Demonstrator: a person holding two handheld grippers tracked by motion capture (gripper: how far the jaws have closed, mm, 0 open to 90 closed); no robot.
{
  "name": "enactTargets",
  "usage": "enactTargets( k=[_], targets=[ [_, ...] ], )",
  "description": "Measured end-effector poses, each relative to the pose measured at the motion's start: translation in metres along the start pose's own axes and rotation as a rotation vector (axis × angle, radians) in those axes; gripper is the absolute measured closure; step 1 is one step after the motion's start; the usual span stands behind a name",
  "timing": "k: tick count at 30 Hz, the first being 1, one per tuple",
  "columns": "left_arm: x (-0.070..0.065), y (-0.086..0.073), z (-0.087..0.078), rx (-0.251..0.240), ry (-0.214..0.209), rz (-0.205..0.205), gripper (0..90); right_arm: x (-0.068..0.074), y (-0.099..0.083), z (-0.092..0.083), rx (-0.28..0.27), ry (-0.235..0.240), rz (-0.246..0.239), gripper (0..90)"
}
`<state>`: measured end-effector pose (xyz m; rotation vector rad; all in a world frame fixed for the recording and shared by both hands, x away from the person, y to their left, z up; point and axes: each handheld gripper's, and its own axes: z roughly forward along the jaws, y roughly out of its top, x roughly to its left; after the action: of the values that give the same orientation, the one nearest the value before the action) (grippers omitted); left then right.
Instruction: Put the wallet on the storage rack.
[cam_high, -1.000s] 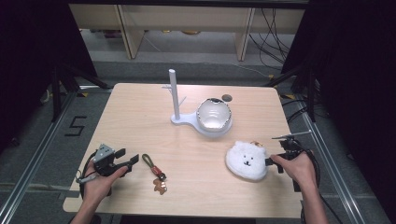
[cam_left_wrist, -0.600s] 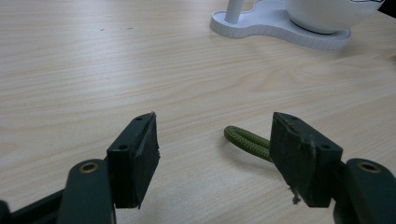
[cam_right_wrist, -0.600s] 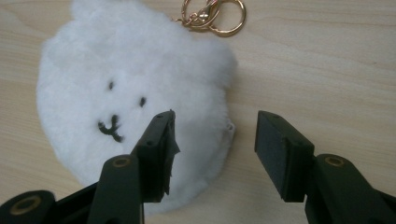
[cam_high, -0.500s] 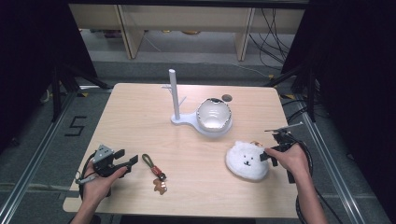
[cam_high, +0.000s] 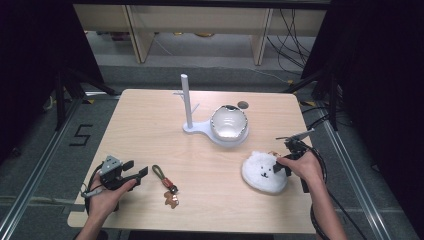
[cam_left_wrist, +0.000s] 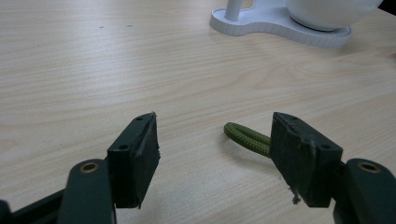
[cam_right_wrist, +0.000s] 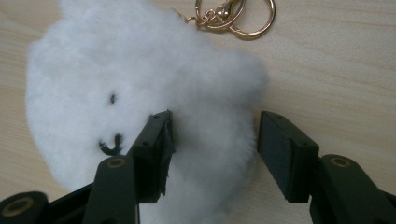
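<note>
- Since a second ago the right claw (cam_high: 278, 167) has shifted slightly at the worktop's right edge, keeping against the fluffy white bear-face plush keychain (cam_high: 264, 171); the left claw (cam_high: 135, 175) and all else look unmoved.
- Nearest, on the left, the left claw rests low over the pale wooden worktop (cam_high: 150, 125), jaws wide apart and holding nothing; the olive-green braided cord loop (cam_left_wrist: 245, 137) of a second keychain lies just beyond them, toward its right jaw.
- That cord runs to a small brown charm (cam_high: 170, 199) near the front edge.
- On the right, the right claw's jaws stand open around the plush's lower side, one pad pressed into the fur, the other just clear of it; nothing is gripped yet.
- Risk: closing here may catch only loose fur, so the plush could slip free, or its gold ring and clasp (cam_right_wrist: 233, 16) could drag.
- Farther back stand the white plastic stand with upright post (cam_high: 187, 102) and round bowl (cam_high: 229, 121).
</note>
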<state>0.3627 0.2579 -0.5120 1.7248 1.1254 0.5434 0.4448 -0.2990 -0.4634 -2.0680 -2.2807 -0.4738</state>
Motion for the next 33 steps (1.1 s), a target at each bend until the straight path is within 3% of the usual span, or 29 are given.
enactTargets(
  k=[1,6,7,8,12,13,16,17,18,20,21,22,23,26,27,29,32,33],
  targets=[
    [0.000,0.000,0.000,-0.002,-0.002,-0.004,32.5,0.000,0.001,0.001,0.024,-0.010,-0.001,46.4],
    [0.001,0.000,0.000,0.000,-0.003,0.003,32.5,-0.001,0.004,0.006,0.035,0.007,-0.017,48.2],
    [-0.002,-0.002,0.000,0.010,0.007,-0.042,32.5,-0.002,0.004,0.009,0.038,0.001,-0.040,50.3],
    [-0.001,-0.002,0.000,0.010,0.005,-0.034,32.6,-0.001,0.005,0.009,0.048,0.004,-0.024,51.4],
    [0.001,-0.002,0.000,0.010,0.001,0.003,32.6,-0.002,0.006,0.010,0.055,0.017,-0.031,57.5],
    [0.001,-0.002,0.000,0.009,0.002,-0.001,32.6,-0.002,0.006,0.011,0.057,0.036,-0.048,63.5],
    [0.000,-0.003,0.000,0.007,0.004,-0.020,32.7,0.000,0.006,0.010,0.062,0.036,-0.048,68.6],
    [-0.001,-0.003,-0.001,0.014,0.008,-0.045,32.7,0.000,0.005,0.009,0.032,0.044,-0.060,72.9],
    [0.000,-0.003,-0.001,0.008,0.002,-0.039,32.7,0.000,0.005,0.009,0.032,0.044,-0.060,72.9],
    [0.002,-0.002,-0.001,0.004,0.004,0.007,32.7,-0.001,0.004,0.007,0.042,0.050,-0.065,75.2],
    [0.001,-0.004,-0.001,0.005,0.008,-0.034,32.8,0.000,0.002,0.004,0.028,0.054,-0.043,76.5],
    [0.001,-0.004,-0.001,0.005,0.008,-0.034,32.8,-0.002,0.001,0.004,0.021,0.056,-0.067,76.9],
    [0.004,-0.003,0.000,0.000,0.002,0.004,32.9,-0.001,0.000,0.001,0.008,0.047,-0.063,77.1],
    [0.002,-0.004,0.000,0.000,0.003,-0.015,33.0,0.002,-0.004,-0.006,-0.041,0.048,-0.103,77.4],
    [0.003,-0.003,0.001,-0.004,-0.002,0.011,33.0,0.005,-0.006,-0.009,-0.058,0.042,-0.102,77.4],
    [0.001,-0.003,0.000,0.000,0.001,0.003,33.0,0.010,-0.008,-0.018,-0.081,0.025,-0.090,77.5],
    [0.001,-0.003,0.001,-0.007,-0.007,-0.011,33.0,0.016,-0.011,-0.031,-0.123,0.012,-0.121,77.5],
    [0.000,-0.004,0.000,-0.001,0.002,-0.036,32.9,0.017,-0.011,-0.035,-0.141,0.011,-0.134,77.5]
  ],
)
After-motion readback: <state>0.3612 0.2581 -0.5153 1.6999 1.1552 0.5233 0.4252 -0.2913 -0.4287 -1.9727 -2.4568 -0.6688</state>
